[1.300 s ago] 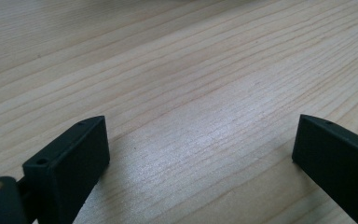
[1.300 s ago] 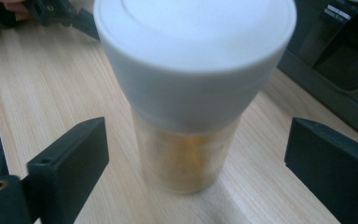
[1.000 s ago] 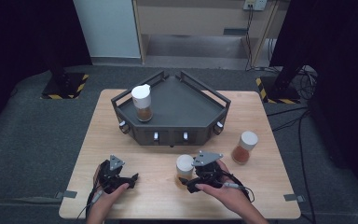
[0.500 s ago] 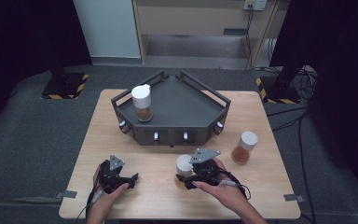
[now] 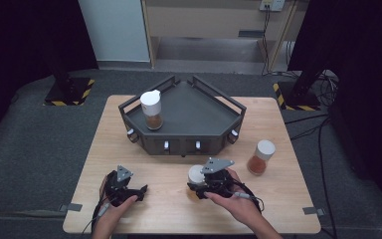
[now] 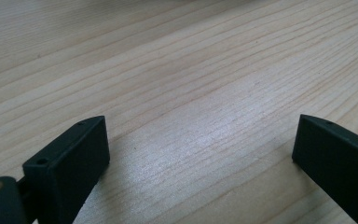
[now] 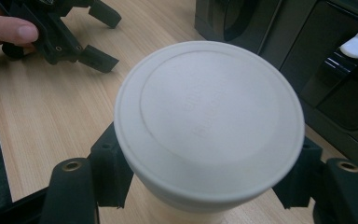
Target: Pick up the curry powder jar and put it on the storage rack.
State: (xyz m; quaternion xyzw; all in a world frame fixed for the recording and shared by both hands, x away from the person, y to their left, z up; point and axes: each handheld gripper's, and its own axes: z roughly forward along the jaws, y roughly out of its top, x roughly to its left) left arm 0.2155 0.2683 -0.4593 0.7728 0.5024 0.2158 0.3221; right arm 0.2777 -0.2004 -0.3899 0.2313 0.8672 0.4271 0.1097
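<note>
Jars of spice with white lids are spread over the scene, and one of them, the near jar (image 5: 195,175), is gripped by the right gripper (image 5: 197,188) at the front of the tabletop (image 5: 129,149). In the right gripper view, the black jaws are seen pressed against the jar's body on both sides, just below the broad white cap (image 7: 209,119); they have just been closing and are now clamped on it. The grip is taken under the cap, probably so that the lid's overhang keeps the jar from slipping down when it is lifted. The jar is held upright, with its base apparently on the wood, so a lift is judged not yet begun.

A dark angular tray (image 5: 209,107) is placed at the middle of the tabletop, and a second jar (image 5: 152,110) is already stood upright in its left corner; the near jar is most likely meant to be set in beside it. A third jar (image 5: 261,158) is left waiting on the wood to the right of the tray, well apart from both grippers.

The left gripper (image 5: 138,192) is rested low over bare wood at the front left, its jaws spread apart with nothing between them, as the left gripper view confirms. It is kept clear of the right hand (image 5: 238,201), presumably so that the path to the tray is not blocked.
</note>
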